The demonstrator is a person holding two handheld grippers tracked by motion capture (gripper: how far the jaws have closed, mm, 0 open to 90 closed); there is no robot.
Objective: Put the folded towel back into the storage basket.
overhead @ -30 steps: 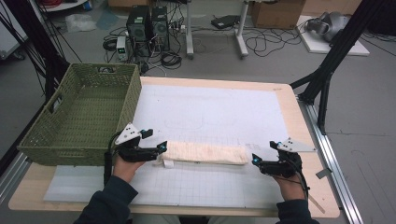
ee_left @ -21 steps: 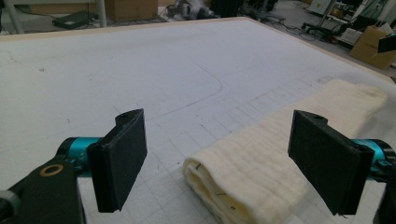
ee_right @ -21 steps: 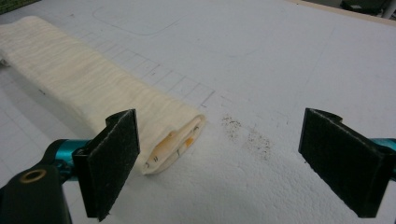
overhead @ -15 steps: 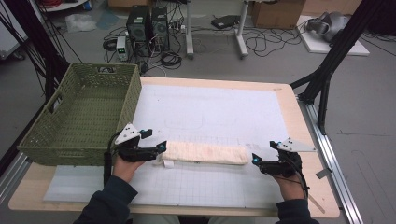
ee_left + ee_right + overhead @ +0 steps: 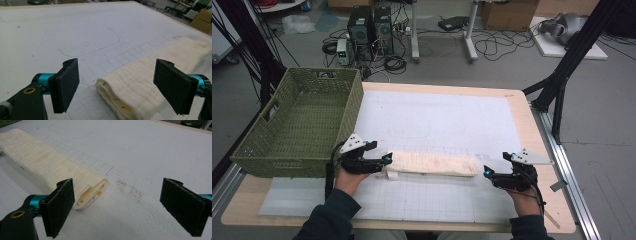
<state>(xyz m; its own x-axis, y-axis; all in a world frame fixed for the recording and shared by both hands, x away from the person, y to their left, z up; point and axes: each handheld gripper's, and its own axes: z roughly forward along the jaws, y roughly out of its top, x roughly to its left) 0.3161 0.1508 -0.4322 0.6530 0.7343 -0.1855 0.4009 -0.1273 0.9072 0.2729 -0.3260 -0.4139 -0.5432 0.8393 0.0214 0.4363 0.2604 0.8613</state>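
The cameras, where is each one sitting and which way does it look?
High view: above the person's side, looking forward and down at the table, basket, folded cloth; forearms, hands, left gripper and right gripper show.
Left gripper view: rides the left gripper, facing the cloth's end between its open jaws.
Right gripper view: rides the right gripper, facing the cloth's other end beside one jaw.
All three share the cloth.

Soft, ribbed cream cloth in the folded towel (image 5: 434, 163). Matt, faintly grainy white sheet with a printed grid as the table mat (image 5: 447, 120), over a pale smooth wooden tabletop (image 5: 539, 150). Coarse woven olive-green wicker in the rectangular basket (image 5: 302, 125). Matt black foam-like pads (image 5: 66, 83).
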